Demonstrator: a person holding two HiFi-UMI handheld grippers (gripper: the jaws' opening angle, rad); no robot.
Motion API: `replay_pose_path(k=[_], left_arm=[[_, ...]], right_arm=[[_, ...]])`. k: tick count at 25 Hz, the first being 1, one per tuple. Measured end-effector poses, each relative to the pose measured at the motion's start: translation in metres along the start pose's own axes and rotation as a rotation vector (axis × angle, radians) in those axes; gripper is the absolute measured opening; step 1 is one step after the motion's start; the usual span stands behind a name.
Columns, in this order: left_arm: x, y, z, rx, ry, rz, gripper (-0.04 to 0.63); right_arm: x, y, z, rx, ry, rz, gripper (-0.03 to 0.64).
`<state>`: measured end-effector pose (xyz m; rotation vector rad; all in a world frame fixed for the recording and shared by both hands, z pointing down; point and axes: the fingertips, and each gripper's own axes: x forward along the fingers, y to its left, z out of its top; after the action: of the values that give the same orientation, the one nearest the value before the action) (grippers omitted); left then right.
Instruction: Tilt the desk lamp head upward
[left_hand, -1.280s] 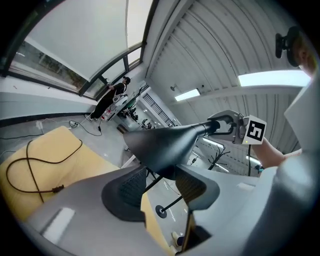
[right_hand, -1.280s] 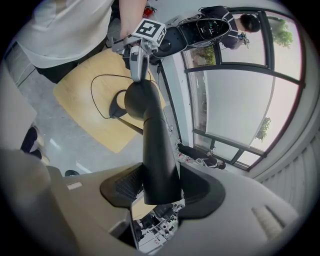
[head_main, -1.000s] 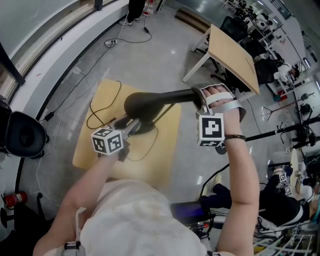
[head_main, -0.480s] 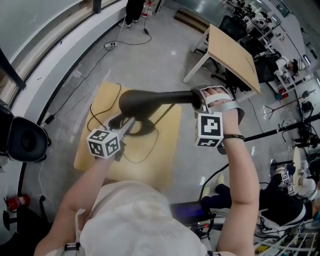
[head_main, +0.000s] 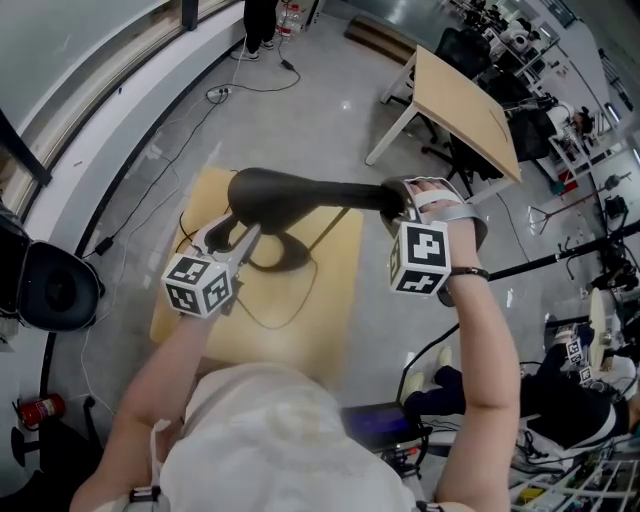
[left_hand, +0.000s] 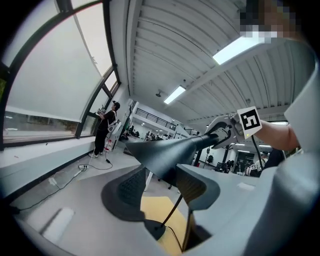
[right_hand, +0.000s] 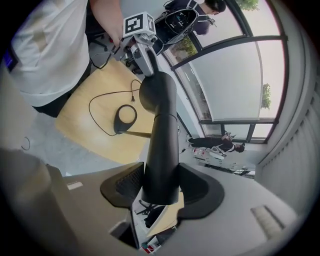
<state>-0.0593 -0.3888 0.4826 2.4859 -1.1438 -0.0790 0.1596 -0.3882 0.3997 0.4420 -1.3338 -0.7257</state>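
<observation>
1. The desk lamp stands on a small wooden surface (head_main: 190, 310). Its round base (head_main: 283, 256) sits near the middle, and the cord (head_main: 270, 315) loops off twd the near edge.
2. The lamp head (head_main: 300, 195) is a long black tube w/ a flared end. It hangs above the base, approx level in the head view, flare to the left and narrow end to the right. A thin stem (head_main: 338, 220) slants up to it from the base. I can't make out the joint itself.
3. The right hand-held gripper (head_main: 392, 198) is clenched on the head's narrow end. Its own view shows the tube running straight btwn both pads, pressed on each side. Prob. reason: it steadies that end so the lamp doesn't slide or tip.
4. The left hand-held gripper (head_main: 236, 228) grasps the flared end from the near side. Its own view shows the flare wedged btwn the pads, both seemingly touching. That end gives good leverage, so it's a sensible spot to lift from.
5. So one end acts as the anchor and the other as the lever. Nothing else restrains the base.
6. Judgement: the tilt is under way but not done, b/c the head reads near level, not clearly up. Next step calls for raising the flare w/ the narrow end kept fixed. Risks are the base lifting off the surface or the cord snagging.
</observation>
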Motion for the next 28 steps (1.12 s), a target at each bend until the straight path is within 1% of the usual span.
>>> replay_pose_path(k=[5, 10, 20, 24, 28], left_arm=[[-0.004, 0.0, 0.024, 0.063, -0.043, 0.01, 0.189], [-0.009, 0.0, 0.05, 0.086, -0.092, 0.024, 0.187], [-0.016, -0.003, 0.087, 0.13, -0.149, 0.028, 0.169], [-0.018, -0.006, 0.098, 0.175, -0.143, 0.03, 0.167], [-0.016, -0.013, 0.11, 0.194, -0.141, 0.03, 0.166]], right_arm=[[0.003, 0.006, -0.002, 0.081, 0.008, 0.035, 0.232], [0.004, 0.009, 0.002, 0.154, -0.023, 0.053, 0.23], [0.01, 0.011, 0.007, 0.275, -0.09, 0.004, 0.23], [0.013, 0.012, 0.01, 0.323, -0.12, -0.023, 0.229], [0.016, 0.013, 0.008, 0.365, -0.15, -0.044, 0.229]])
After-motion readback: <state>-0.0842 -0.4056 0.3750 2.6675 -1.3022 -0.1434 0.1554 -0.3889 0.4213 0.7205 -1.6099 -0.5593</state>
